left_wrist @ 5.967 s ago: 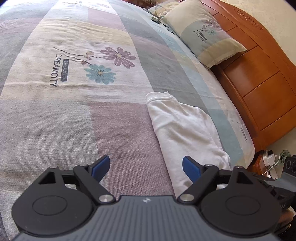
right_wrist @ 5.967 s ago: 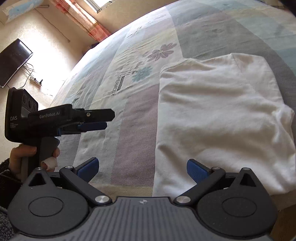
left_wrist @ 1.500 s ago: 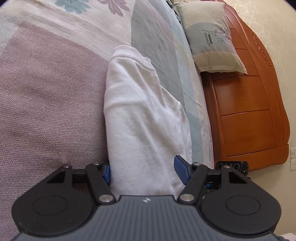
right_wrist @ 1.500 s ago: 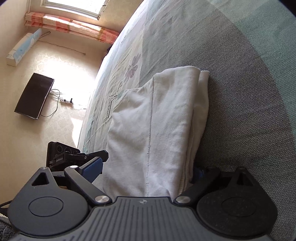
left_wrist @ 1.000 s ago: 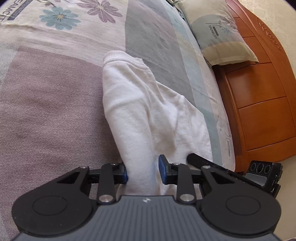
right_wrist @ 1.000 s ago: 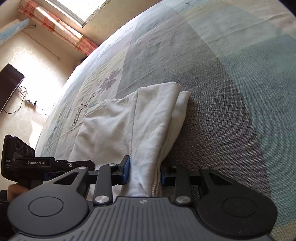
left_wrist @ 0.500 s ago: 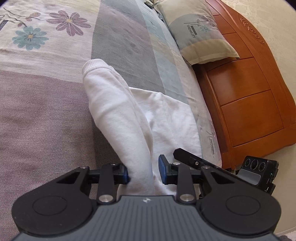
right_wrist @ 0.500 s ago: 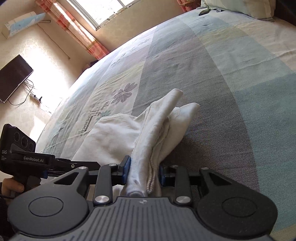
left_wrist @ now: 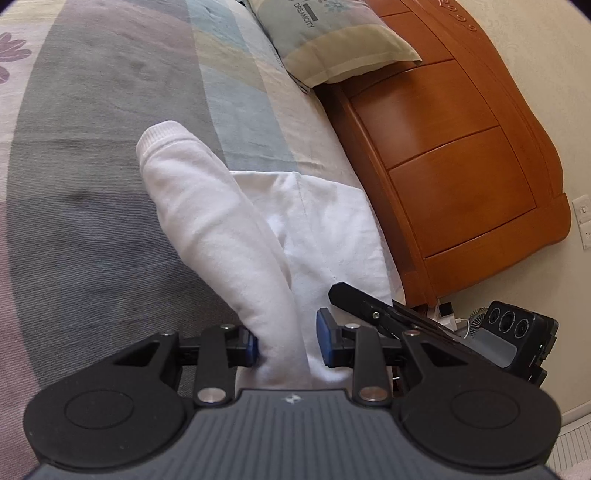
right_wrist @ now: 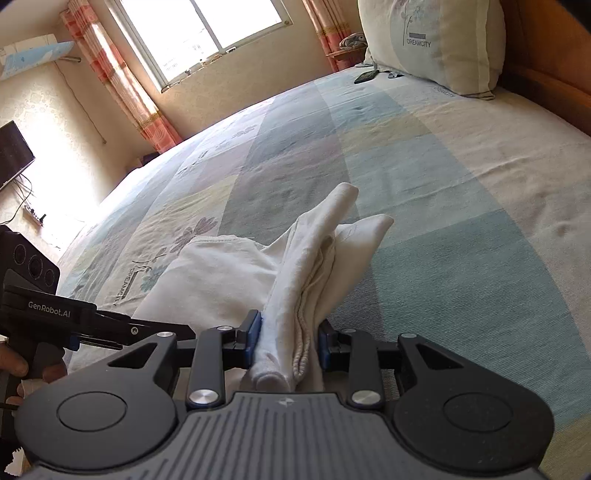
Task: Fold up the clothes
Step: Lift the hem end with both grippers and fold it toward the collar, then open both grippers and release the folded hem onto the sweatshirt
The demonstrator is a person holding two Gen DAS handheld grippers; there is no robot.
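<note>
Both tongs (left_wrist: 287, 341) (right_wrist: 288, 341) pinch the white garment (left_wrist: 229, 236), raised.

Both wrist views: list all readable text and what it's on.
"DREAMCITY" on the pillow in the right wrist view, under a small dark bar whose print is too small to read.
"DREAMCITY" on the same pillow in the left wrist view, partly cut off.
"DREAMCITY" on the bedspread beside the flower print.
"DREAMCITY" on the bedspread edge near the pillow, small.
"GenRobot.AI" on the left gripper.
</note>
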